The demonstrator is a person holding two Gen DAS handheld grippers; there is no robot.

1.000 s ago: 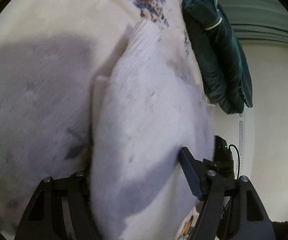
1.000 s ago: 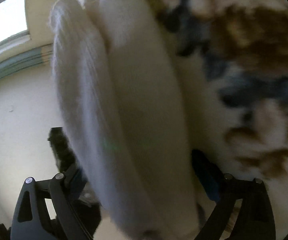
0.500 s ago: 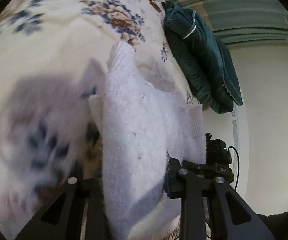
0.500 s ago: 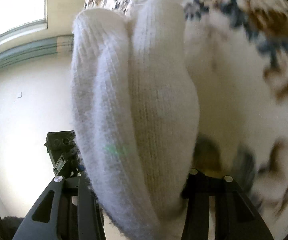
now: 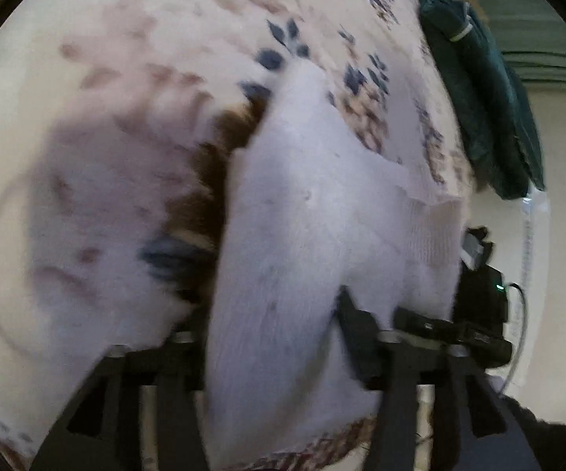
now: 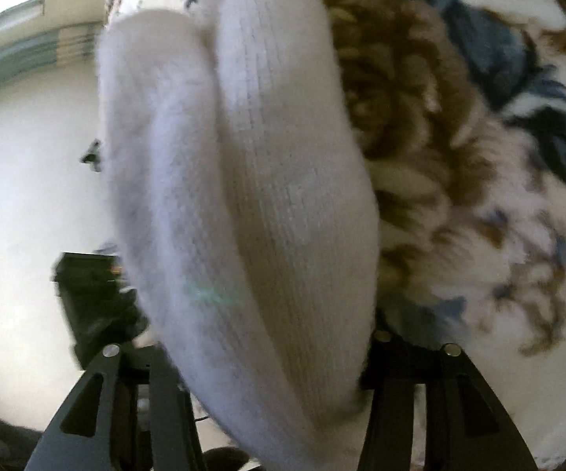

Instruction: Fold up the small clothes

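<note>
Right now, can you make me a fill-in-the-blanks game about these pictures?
1. Both tongs grip a ____ sock.
2. The blanket has a ____ pattern.
3. The jacket on the blanket's edge is dark ____.

Missing words: white; flower; green

A white ribbed knit sock (image 5: 294,235) fills the middle of the left wrist view, lying on a floral cloth (image 5: 145,51) and narrowing toward the far end, where it tapers to a point; a ribbed cuff band shows at its right edge. In the right wrist view the sock (image 6: 243,180) appears doubled: two thick, fuzzy white lobes side by side with a crease between them, the near end rounded and bulging, the fabric slightly pilled
</note>
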